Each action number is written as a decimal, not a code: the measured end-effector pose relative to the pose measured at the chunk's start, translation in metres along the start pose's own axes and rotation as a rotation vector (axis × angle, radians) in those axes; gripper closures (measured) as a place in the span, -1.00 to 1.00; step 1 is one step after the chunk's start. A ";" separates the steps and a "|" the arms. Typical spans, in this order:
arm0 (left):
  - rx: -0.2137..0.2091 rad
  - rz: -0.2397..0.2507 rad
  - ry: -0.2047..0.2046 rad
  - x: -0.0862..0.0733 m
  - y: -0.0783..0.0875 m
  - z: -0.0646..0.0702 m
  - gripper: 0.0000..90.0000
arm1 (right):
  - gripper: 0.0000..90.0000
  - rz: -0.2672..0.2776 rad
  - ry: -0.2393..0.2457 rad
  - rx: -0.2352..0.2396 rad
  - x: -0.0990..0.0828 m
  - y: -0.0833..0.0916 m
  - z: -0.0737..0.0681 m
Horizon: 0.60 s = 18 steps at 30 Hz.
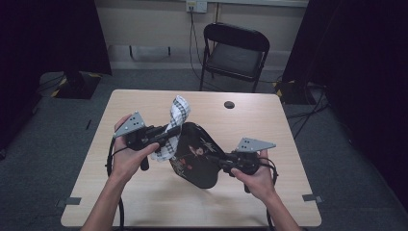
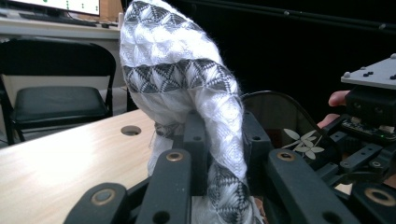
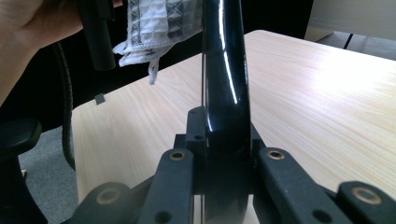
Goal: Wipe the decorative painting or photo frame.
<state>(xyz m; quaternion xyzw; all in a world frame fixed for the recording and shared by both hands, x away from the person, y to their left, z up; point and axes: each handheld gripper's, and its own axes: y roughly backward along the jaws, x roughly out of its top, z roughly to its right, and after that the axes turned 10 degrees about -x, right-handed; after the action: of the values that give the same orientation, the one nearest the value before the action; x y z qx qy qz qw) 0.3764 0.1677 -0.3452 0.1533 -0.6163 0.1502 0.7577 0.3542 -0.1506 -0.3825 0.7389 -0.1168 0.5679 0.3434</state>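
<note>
A black lacquered tray (image 1: 195, 159) with a pale leaf design is held on edge above the wooden table (image 1: 269, 125). My right gripper (image 1: 220, 161) is shut on its rim; in the right gripper view the glossy rim (image 3: 224, 70) stands upright between the jaws of the right gripper (image 3: 224, 128). My left gripper (image 1: 169, 134) is shut on a white cloth (image 1: 177, 111) with grey checked bands, held against the tray's left side. In the left gripper view the cloth (image 2: 187, 79) bulges up from the left gripper (image 2: 219, 140), with the tray (image 2: 285, 116) behind it.
A black folding chair (image 1: 235, 48) stands beyond the table's far edge. A round cable hole (image 1: 229, 104) lies in the tabletop at the back. Dark curtains hang at both sides, and cables trail over the grey floor at the right.
</note>
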 end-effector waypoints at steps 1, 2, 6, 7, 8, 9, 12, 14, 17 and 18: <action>-0.008 0.014 0.002 0.002 0.000 0.002 0.72 | 0.80 0.000 -0.001 0.000 0.000 0.000 0.000; -0.010 0.011 -0.015 0.005 0.000 0.005 0.72 | 0.80 0.003 -0.003 0.003 0.000 -0.001 0.000; -0.067 0.007 -0.035 0.006 -0.004 0.015 0.72 | 0.80 0.000 -0.003 0.006 0.000 -0.002 0.000; -0.059 -0.007 -0.052 0.004 -0.006 0.016 0.72 | 0.80 -0.001 -0.003 0.006 0.000 -0.002 -0.001; -0.040 -0.030 -0.070 0.001 -0.008 0.015 0.72 | 0.80 0.000 -0.003 0.006 0.000 -0.002 -0.001; -0.036 -0.032 -0.061 -0.002 -0.009 0.013 0.72 | 0.80 0.001 -0.006 0.006 -0.001 -0.002 0.000; -0.063 -0.014 -0.016 -0.009 -0.011 0.008 0.72 | 0.80 0.000 -0.012 0.006 -0.001 -0.002 0.001; -0.075 -0.022 -0.012 -0.011 -0.011 0.008 0.72 | 0.80 0.001 -0.014 0.008 -0.001 -0.002 0.001; -0.102 -0.044 -0.010 -0.013 -0.015 0.011 0.72 | 0.80 0.001 -0.013 0.009 -0.001 -0.002 0.001; -0.109 -0.048 -0.012 -0.014 -0.016 0.012 0.72 | 0.80 0.000 -0.012 0.009 -0.001 -0.002 0.001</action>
<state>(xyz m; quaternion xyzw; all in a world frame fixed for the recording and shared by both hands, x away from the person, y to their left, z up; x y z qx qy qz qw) 0.3695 0.1471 -0.3577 0.1277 -0.6243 0.0972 0.7645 0.3556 -0.1500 -0.3842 0.7439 -0.1163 0.5639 0.3394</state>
